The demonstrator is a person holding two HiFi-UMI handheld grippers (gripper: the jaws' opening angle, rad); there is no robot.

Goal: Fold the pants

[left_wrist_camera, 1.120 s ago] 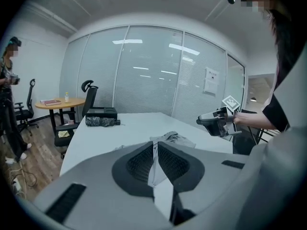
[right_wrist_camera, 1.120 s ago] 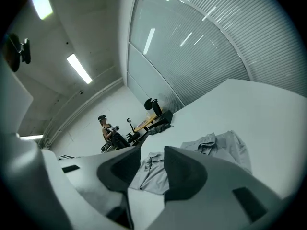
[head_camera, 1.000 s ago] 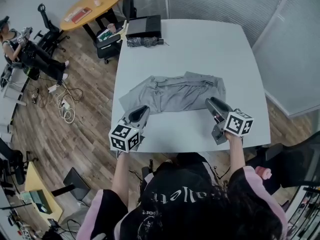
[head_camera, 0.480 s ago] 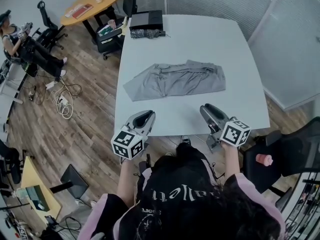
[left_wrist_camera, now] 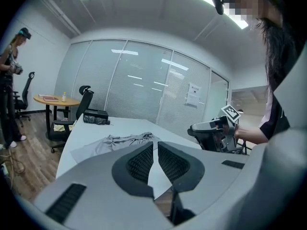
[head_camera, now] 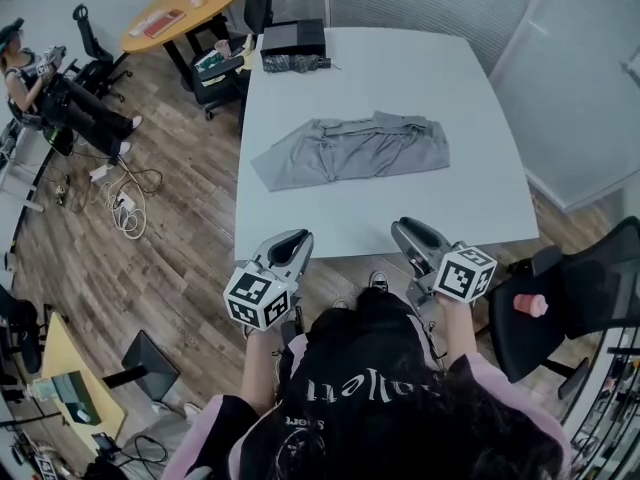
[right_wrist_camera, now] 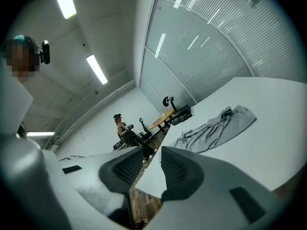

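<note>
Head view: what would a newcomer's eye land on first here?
The gray pants lie rumpled and spread out in the middle of the white table, with nothing touching them. Over the table's near edge, the left tool is shut and empty. The right tool also holds nothing, and its jaws have just been closing.

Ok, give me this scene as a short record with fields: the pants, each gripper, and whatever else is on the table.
pants: grey pants lying crosswise on the middle of the white table, a bit rumpled, held by nothing
left gripper: shut, empty, by the table's near edge, apart from the pants
right gripper: jaws apart, just been closing, nothing between them, also by the near edge
far end of table: black box with a dark bundle just in front of it
</note>
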